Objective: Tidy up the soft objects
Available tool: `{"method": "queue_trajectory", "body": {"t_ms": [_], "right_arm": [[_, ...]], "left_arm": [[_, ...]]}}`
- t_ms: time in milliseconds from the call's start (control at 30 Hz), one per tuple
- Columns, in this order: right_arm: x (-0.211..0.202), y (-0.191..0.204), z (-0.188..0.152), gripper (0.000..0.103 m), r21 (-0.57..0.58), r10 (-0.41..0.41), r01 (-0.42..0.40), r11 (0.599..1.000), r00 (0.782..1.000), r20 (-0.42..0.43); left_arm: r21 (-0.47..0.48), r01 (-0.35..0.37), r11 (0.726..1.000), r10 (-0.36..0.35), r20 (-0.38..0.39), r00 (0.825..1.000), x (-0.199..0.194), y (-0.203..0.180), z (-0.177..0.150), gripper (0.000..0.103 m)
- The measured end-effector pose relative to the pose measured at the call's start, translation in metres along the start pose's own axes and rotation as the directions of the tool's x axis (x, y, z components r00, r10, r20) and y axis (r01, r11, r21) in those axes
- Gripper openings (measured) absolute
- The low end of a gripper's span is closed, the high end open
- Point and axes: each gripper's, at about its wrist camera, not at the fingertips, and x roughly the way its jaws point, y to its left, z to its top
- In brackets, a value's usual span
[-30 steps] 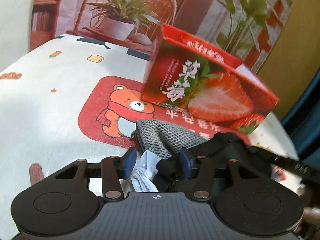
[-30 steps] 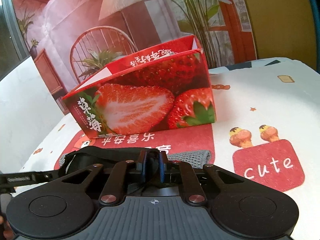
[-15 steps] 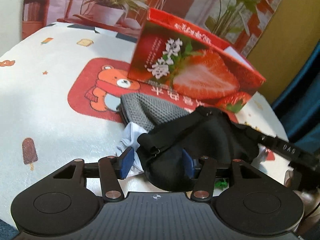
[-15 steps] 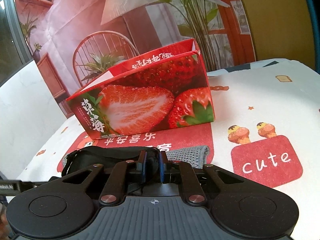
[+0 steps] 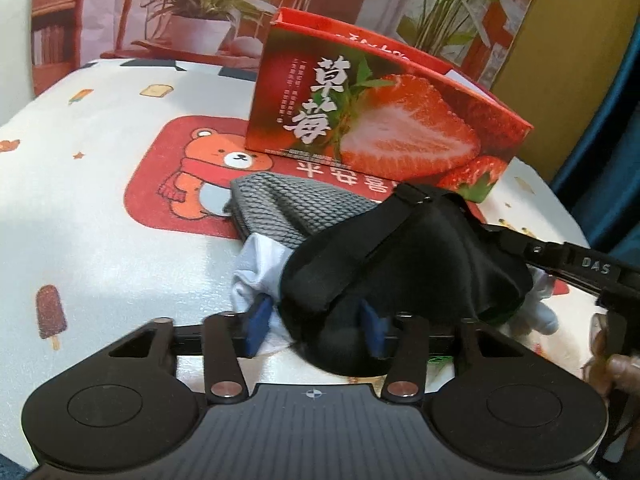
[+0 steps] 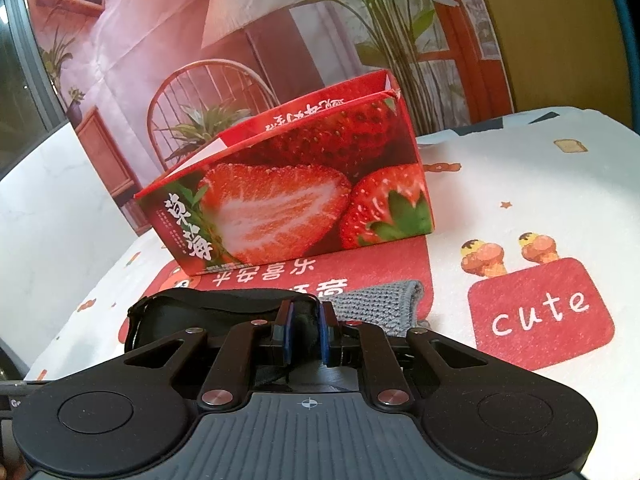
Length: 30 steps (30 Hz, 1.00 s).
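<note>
A black eye mask (image 5: 404, 264) with a strap hangs lifted over the soft pile; my right gripper (image 6: 306, 334) is shut on its edge (image 6: 224, 308). My left gripper (image 5: 316, 326) is open, its blue pads (image 5: 258, 318) either side of the mask's lower end, not pinching it. Under the mask lie a grey knitted cloth (image 5: 296, 210) and a white cloth (image 5: 260, 264); the grey cloth also shows in the right wrist view (image 6: 376, 306). The red strawberry box (image 5: 376, 120) stands open-topped behind the pile, also in the right wrist view (image 6: 292, 196).
The table is covered by a white cartoon-print cloth (image 5: 100, 208) with a red bear patch and a red "cute" patch (image 6: 540, 314). A small white plush piece (image 5: 538, 312) lies right of the mask. A printed backdrop stands behind the table.
The black mask has been lifted and drawn over toward my left gripper, covering more of the grey and white cloths. My left gripper has opened wider and backed away a little.
</note>
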Motion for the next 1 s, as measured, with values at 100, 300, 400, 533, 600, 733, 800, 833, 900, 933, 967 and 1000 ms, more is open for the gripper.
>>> {"method": "queue_trajectory", "body": {"t_ms": [100, 300, 400, 533, 600, 733, 800, 833, 900, 933, 967, 1000], "right_arm": [[0.001, -0.001, 0.000, 0.016, 0.004, 0.002, -0.002, 1.000, 1.000, -0.001], [0.004, -0.002, -0.002, 0.023, 0.014, 0.010, -0.010, 1.000, 1.000, -0.013], [0.012, -0.003, 0.001, 0.026, 0.030, 0.013, -0.012, 0.999, 0.999, -0.039], [0.020, -0.010, 0.002, 0.028, 0.086, 0.032, -0.026, 0.996, 0.997, -0.067], [0.017, -0.010, 0.003, 0.020, 0.088, 0.031, -0.026, 0.996, 0.998, -0.055], [0.003, -0.008, 0.011, 0.011, 0.074, 0.039, -0.040, 0.996, 0.999, 0.015], [-0.005, -0.006, 0.017, 0.009, 0.068, 0.049, -0.052, 0.996, 0.997, 0.052], [-0.008, -0.005, 0.020, 0.008, 0.065, 0.055, -0.059, 0.996, 0.996, 0.069], [-0.014, -0.002, 0.026, 0.007, 0.055, 0.074, -0.079, 0.995, 0.992, 0.098], [-0.016, 0.000, 0.030, 0.007, 0.044, 0.079, -0.085, 0.995, 0.991, 0.110], [-0.018, 0.003, 0.033, 0.007, 0.032, 0.085, -0.089, 0.996, 0.989, 0.120], [-0.019, 0.005, 0.036, 0.007, 0.018, 0.090, -0.094, 0.995, 0.987, 0.130]], "left_arm": [[-0.032, -0.005, 0.999, 0.006, 0.009, 1.000, -0.002, 0.007, 0.000, 0.025], [-0.030, -0.022, 0.999, 0.023, 0.031, 0.999, -0.005, 0.006, 0.001, 0.021], [-0.011, -0.036, 0.999, 0.036, 0.049, 0.998, -0.009, 0.003, 0.001, 0.020], [0.026, -0.057, 0.998, 0.055, 0.097, 0.994, -0.020, -0.003, 0.003, 0.018], [0.043, -0.077, 0.996, 0.071, 0.131, 0.989, -0.028, -0.006, 0.006, 0.017], [0.068, -0.109, 0.992, 0.093, 0.204, 0.975, -0.044, -0.010, 0.011, 0.016], [0.079, -0.119, 0.990, 0.098, 0.229, 0.969, -0.050, -0.013, 0.013, 0.015], [0.084, -0.121, 0.989, 0.098, 0.239, 0.966, -0.052, -0.014, 0.014, 0.015], [0.099, -0.131, 0.986, 0.101, 0.263, 0.959, -0.057, -0.018, 0.018, 0.014], [0.109, -0.139, 0.984, 0.104, 0.280, 0.954, -0.060, -0.020, 0.020, 0.014], [0.115, -0.143, 0.983, 0.105, 0.292, 0.951, -0.062, -0.022, 0.023, 0.014], [0.115, -0.143, 0.983, 0.103, 0.301, 0.948, -0.063, -0.023, 0.025, 0.014]]}}
